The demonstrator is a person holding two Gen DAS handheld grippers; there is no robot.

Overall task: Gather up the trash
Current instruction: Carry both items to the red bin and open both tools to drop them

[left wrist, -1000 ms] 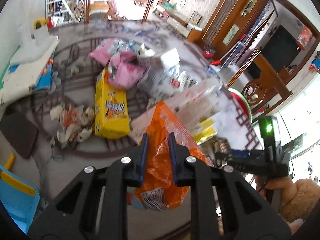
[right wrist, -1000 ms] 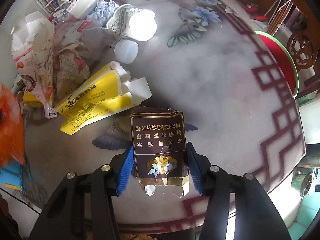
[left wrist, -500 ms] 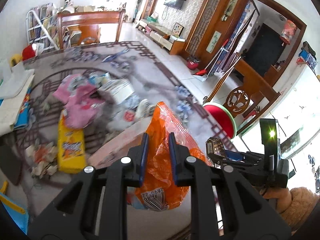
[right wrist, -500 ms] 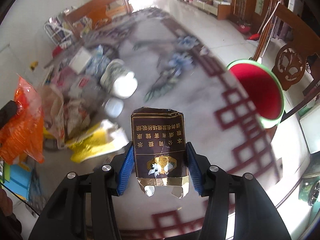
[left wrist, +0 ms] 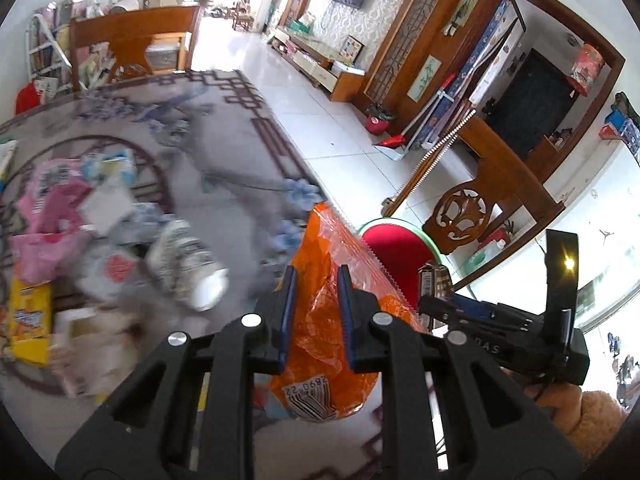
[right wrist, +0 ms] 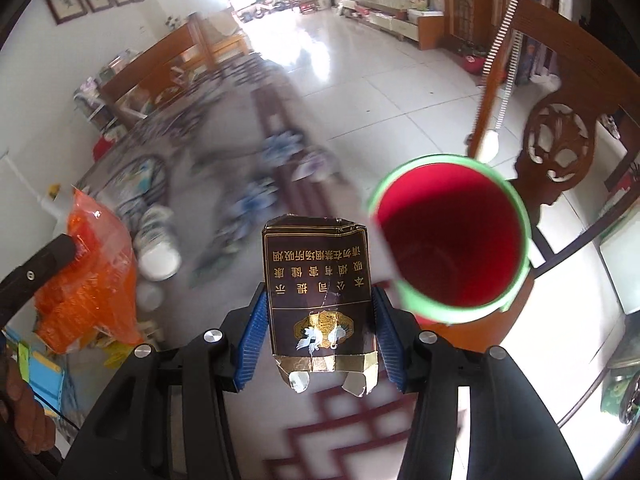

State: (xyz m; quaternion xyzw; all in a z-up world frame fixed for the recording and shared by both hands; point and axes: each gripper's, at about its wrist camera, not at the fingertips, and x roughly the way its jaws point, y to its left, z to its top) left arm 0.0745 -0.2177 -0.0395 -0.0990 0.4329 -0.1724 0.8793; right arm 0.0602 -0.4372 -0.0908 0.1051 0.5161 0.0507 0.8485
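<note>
Both tongs swung from littered patterned table (left wrist: 240, 152) toward red bin (right wrist: 448, 240), clamping orange wrapper (left wrist: 320, 320), cigarette pack (right wrist: 318, 292)

Both grippers are black plastic frames with silver screws and ribbed blue pads on the jaws. A fuzzy tan sleeve (left wrist: 596, 416) shows at lower right.

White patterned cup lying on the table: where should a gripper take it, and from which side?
Probably take the white patterned cup across its side wall at mid-length, coming from above: it lies on its side, so the round wall faces up and the jaws can straddle it.
</note>
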